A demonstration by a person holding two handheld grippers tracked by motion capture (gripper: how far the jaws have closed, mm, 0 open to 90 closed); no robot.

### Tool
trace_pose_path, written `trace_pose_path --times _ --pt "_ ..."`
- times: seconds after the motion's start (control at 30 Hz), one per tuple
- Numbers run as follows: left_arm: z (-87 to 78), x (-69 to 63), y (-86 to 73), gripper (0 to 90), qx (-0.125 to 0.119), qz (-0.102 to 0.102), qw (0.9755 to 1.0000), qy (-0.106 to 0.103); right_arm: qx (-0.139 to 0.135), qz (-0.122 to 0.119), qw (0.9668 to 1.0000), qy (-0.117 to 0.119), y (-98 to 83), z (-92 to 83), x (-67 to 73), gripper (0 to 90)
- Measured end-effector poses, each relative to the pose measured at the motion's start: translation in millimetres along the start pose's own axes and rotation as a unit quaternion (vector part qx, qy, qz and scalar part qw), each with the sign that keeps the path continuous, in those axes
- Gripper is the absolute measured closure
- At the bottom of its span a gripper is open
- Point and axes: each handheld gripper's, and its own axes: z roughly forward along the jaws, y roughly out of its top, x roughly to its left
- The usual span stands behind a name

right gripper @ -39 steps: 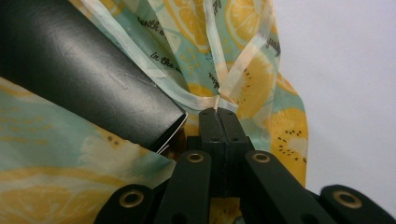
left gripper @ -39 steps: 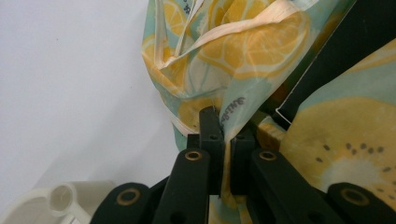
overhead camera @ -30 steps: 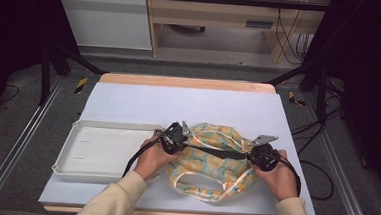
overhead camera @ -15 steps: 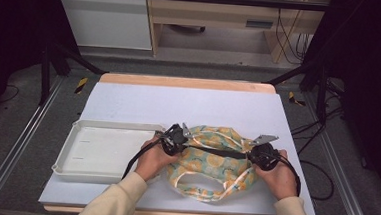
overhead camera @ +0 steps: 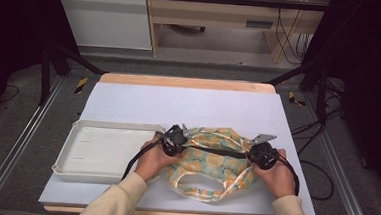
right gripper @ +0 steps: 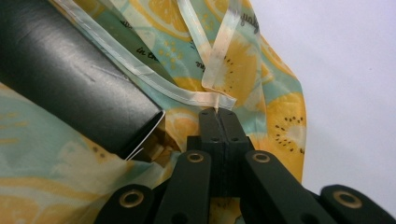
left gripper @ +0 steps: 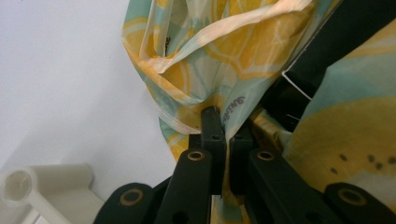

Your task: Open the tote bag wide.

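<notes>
Bag rim between clamped fingers

high view: fixed above the person's side, facing forward and down, far enough to take in the whole worktop. left tongs view and right tongs view: each rides its tongs, looks along the jaws, very close. all 3 share the lemon-print bag and its black box.

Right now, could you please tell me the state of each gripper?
Left gripper: closed, pinching the lemon-print bag at its left edge.
Right gripper: closed, pinching the same bag's fabric at its right edge.
</notes>
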Motion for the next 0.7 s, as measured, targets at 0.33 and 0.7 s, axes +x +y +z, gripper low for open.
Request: trace_pose_path --times 0.33,0.7 --pt "-21.1 1.0 -12.0 75.4 -0.064 -0.032 0.9972 0.021 -0.046 0.014 0.9987 -0.02 3.6 -14.2 -1.2 63.1" --pt "-61.4 1.4 -20.0 49.6 -0.155 -0.05 0.9859 0.039 -0.112 0.041 0.9919 -0.043 4.4 -48.9 0.7 42.7"
